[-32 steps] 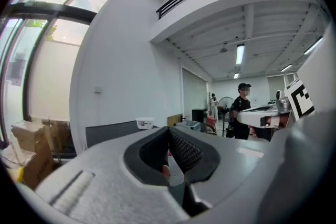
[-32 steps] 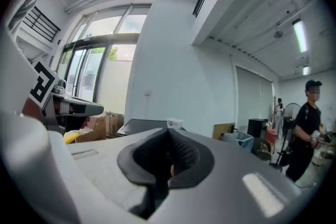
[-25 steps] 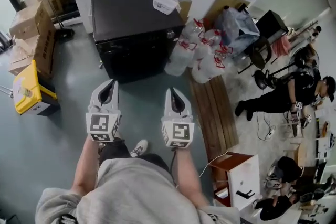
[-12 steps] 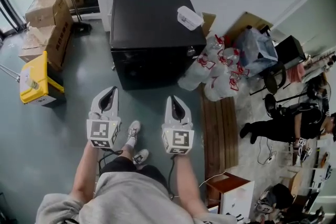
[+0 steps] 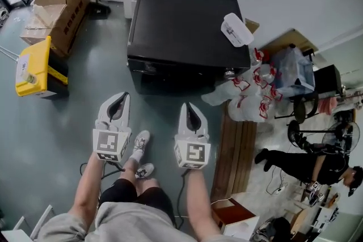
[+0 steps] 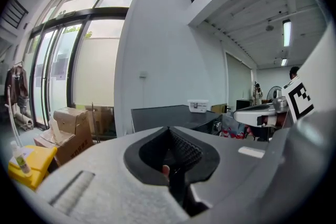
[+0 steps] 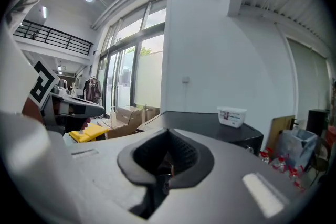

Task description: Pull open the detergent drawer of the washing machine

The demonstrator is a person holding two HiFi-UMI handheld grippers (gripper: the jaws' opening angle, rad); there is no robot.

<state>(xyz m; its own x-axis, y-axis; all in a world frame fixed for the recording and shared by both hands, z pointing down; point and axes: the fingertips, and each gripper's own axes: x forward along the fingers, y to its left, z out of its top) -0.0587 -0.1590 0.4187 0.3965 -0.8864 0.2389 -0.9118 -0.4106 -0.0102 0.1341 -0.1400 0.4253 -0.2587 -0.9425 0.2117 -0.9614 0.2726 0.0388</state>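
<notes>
The boxy black washing machine [image 5: 181,25] faces me, widest left-to-right; my left gripper [image 5: 119,98] and right gripper [image 5: 189,109] are pressed together, empty.

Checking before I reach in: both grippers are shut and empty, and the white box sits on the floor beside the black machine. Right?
No: the white box sits on top of the black machine, per the head view. The left gripper and right gripper are shut and empty.
</notes>
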